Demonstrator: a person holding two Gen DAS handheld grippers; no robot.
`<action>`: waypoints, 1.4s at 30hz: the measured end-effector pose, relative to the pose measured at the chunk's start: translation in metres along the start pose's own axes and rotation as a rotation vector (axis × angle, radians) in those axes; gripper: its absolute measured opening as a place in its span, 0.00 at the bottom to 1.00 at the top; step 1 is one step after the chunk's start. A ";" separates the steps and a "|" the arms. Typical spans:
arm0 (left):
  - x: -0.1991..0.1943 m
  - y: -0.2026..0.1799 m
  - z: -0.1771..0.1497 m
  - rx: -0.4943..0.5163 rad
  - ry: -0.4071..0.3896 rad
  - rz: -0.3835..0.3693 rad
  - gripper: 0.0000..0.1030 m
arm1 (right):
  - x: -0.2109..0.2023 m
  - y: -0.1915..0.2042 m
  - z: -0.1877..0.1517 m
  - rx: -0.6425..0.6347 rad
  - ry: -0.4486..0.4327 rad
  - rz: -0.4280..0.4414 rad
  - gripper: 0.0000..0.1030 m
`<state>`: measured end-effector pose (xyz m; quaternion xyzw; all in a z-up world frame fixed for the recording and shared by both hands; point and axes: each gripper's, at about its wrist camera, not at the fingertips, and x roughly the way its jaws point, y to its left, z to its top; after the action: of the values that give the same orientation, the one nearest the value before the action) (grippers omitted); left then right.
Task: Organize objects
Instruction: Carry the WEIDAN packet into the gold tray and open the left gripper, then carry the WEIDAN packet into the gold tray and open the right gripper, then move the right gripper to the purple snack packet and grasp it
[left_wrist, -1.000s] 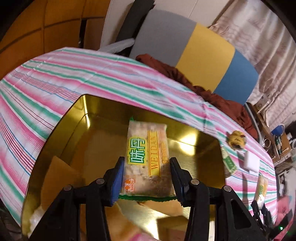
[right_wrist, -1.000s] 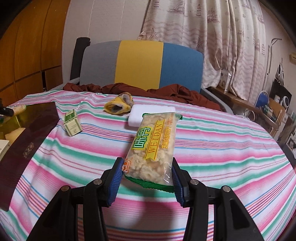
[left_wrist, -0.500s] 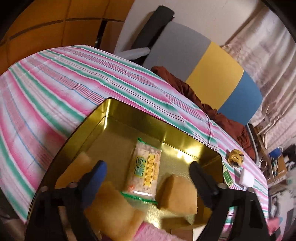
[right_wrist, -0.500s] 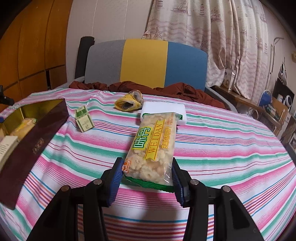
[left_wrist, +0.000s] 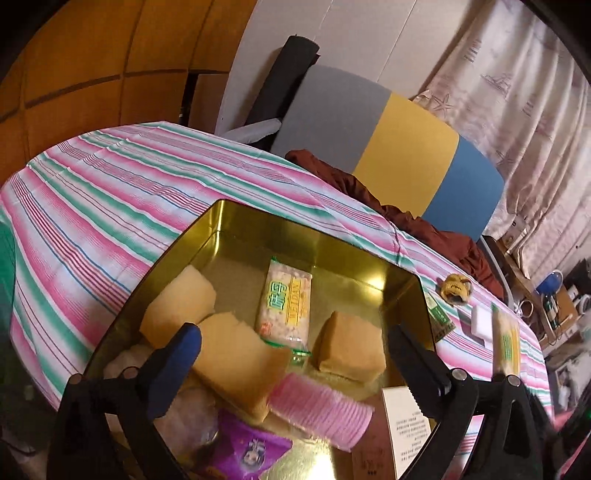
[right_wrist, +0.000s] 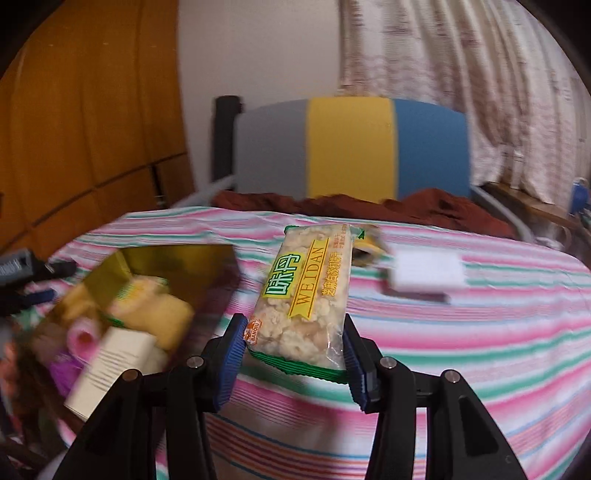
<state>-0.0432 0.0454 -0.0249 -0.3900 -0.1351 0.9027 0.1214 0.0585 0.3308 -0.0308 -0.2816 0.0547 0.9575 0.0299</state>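
- Left gripper (left_wrist: 295, 354) first: I see its black arms spread wide, the ribbed blue pads (left_wrist: 177, 369) well apart with nothing between them, hovering over the gold tin (left_wrist: 236, 225).
- Below that opening, a crinkly clear snack bar (left_wrist: 286, 308) with a yellow and green label lies flat on the tin's shiny floor, roughly in the middle.
- Around it in the tin I make out soft tan blocks: one (left_wrist: 181, 306) to the left, a larger wedge (left_wrist: 236, 354) just beside the bar's near end, and a boxy one (left_wrist: 351, 347) to the right.
- Nearer me sit a ridged pink roller (left_wrist: 321, 406), a glossy purple packet (left_wrist: 247, 448) and a white printed card box (left_wrist: 406, 413).
- Right gripper (right_wrist: 295, 354) is clamped on a second snack bar (right_wrist: 306, 295), same wrapper, gripped by its lower end and held tilted above the striped tablecloth (right_wrist: 480, 332).
- From the right wrist view the tin is to the left and blurred; I cannot tell its contents apart sharply there.
- Further out on the cloth lie a flat white block (right_wrist: 424, 273), a crumpled yellow lump (left_wrist: 456, 288) and a small green packet (left_wrist: 437, 319) just beside the tin's corner.
- Beyond the table stands a padded chair back (right_wrist: 351, 147) in grey, yellow and blue panels, with rumpled dark red cloth (right_wrist: 369, 203) at its base.
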 end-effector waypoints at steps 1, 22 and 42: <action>-0.001 0.001 -0.002 -0.005 0.002 -0.002 0.99 | 0.002 0.005 0.004 -0.008 0.001 0.014 0.48; -0.016 0.022 -0.014 -0.052 0.017 -0.028 0.99 | 0.109 0.098 0.046 -0.187 0.320 0.097 0.51; -0.014 -0.018 -0.030 0.028 0.061 -0.072 0.99 | 0.050 0.007 0.020 0.110 0.214 0.069 0.52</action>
<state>-0.0095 0.0622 -0.0287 -0.4103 -0.1324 0.8874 0.1633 0.0056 0.3272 -0.0406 -0.3780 0.1198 0.9180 0.0064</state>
